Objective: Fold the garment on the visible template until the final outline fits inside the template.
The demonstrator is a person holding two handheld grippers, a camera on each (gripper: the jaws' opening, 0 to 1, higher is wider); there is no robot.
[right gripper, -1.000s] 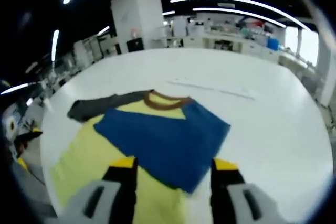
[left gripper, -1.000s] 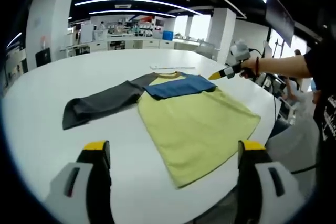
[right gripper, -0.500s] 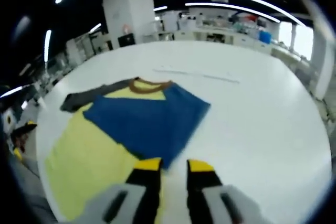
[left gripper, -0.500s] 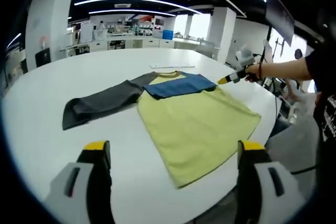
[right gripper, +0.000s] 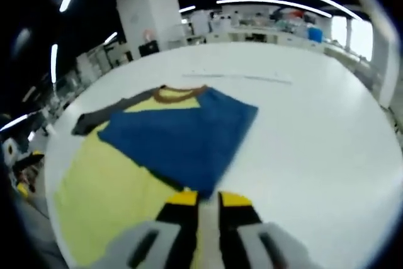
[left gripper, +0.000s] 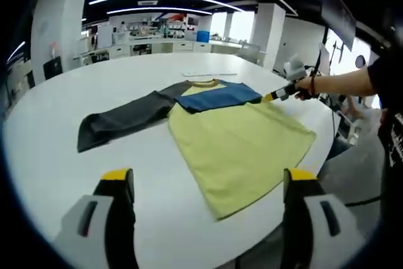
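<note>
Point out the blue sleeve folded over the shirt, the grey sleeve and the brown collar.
blue sleeve [right gripper: 179,140]: right gripper view, middle of the folded panel.
grey sleeve [left gripper: 123,121]: left gripper view, mid-length.
brown collar [right gripper: 179,94]: right gripper view, front of the neckband.

Left tool [left gripper: 208,184], jaws wide apart, above the tabletop [left gripper: 50,137]. Garment [left gripper: 236,143] lies flat, grey sleeve [left gripper: 123,120] outstretched; right tool [left gripper: 272,96] meets its folded blue sleeve [left gripper: 220,96].

Shirt [left gripper: 234,142] flat on the table [left gripper: 56,124], one sleeve [left gripper: 123,121] stretched left, other sleeve [right gripper: 182,140] folded over its chest.
</note>
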